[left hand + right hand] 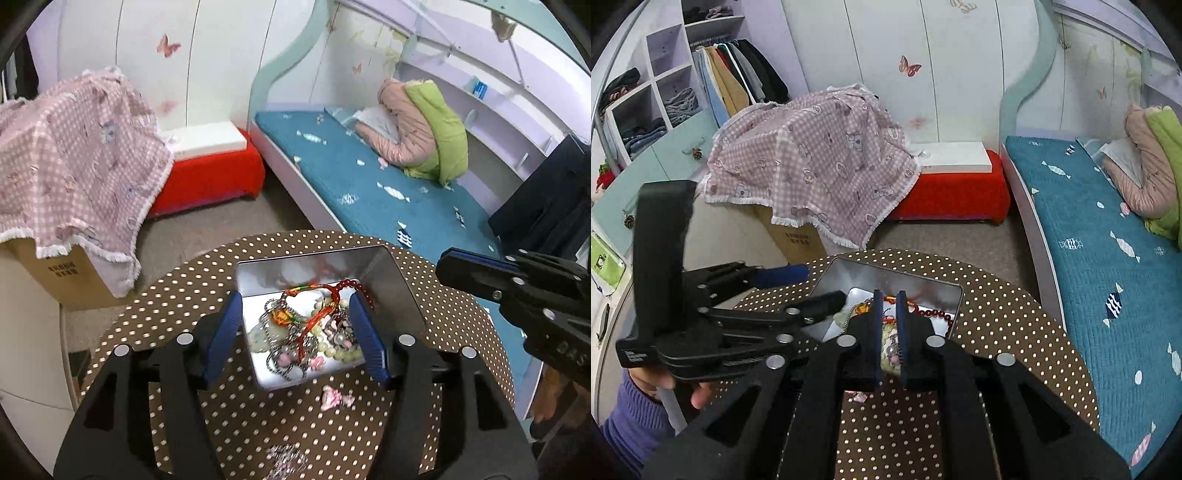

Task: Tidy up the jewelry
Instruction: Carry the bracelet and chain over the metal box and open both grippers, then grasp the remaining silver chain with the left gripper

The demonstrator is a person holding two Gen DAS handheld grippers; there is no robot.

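Observation:
An open metal tin (391, 280) stands on the round brown dotted table (177, 295). It holds a tangled heap of jewelry (314, 332): chains, pale beads, pink charms and a red bead string. My left gripper (295, 306) is open. Its blue pads straddle the heap from above without pressing on anything. A pink charm (336, 398) lies loose on the table in front of the tin, and a sparkly piece (284, 458) lies nearer still. My right gripper (889, 299) hovers over the tin (923, 284) with a narrow gap between its pads and nothing pinched. The left gripper (812, 288) shows beside it.
A bed with a blue cover (388, 192) runs along the right of the table. A red stool (210, 173) and a cardboard box under a pink checked cloth (74, 177) stand beyond. A hand in a purple sleeve (631, 417) holds the left gripper.

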